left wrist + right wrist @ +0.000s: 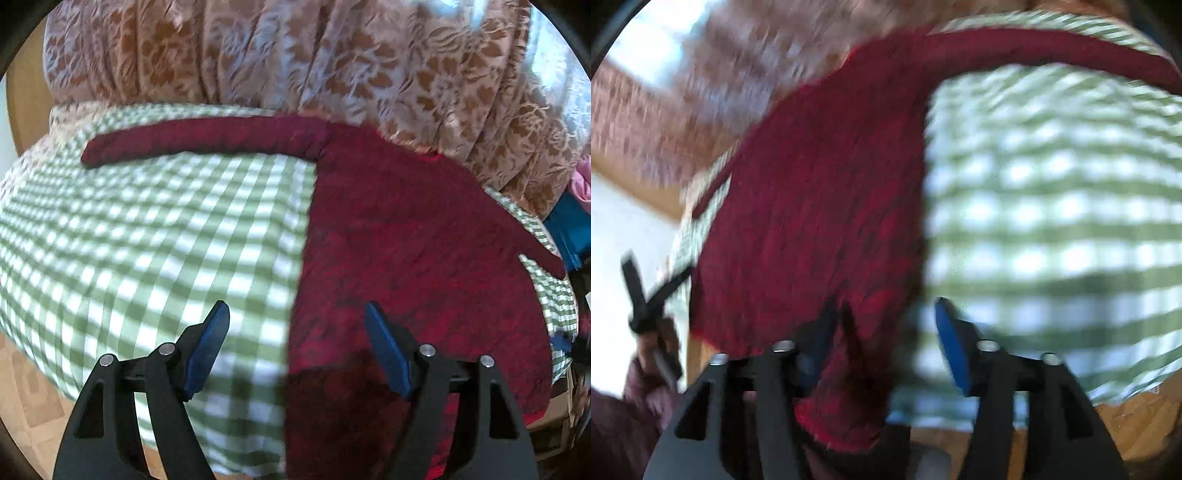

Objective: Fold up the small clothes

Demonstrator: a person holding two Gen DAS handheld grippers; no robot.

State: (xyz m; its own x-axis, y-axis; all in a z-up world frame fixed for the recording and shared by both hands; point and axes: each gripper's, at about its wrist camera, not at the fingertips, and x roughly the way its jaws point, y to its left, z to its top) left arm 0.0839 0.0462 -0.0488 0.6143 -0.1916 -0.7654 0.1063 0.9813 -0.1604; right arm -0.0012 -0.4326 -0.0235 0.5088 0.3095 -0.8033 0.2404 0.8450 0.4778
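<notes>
red garment [388, 229] spread flat on checked cloth [147, 229]

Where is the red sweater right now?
The red sweater lies spread on the green checked cloth, right of centre in the left wrist view, in front of the flowery brown fabric.

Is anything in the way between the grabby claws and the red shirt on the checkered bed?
Nothing visible blocks them. The left gripper is open just above the red shirt, spread on the green checkered cover. The right gripper hangs open over the shirt's lower edge. The flowery blanket is bunched behind.
</notes>
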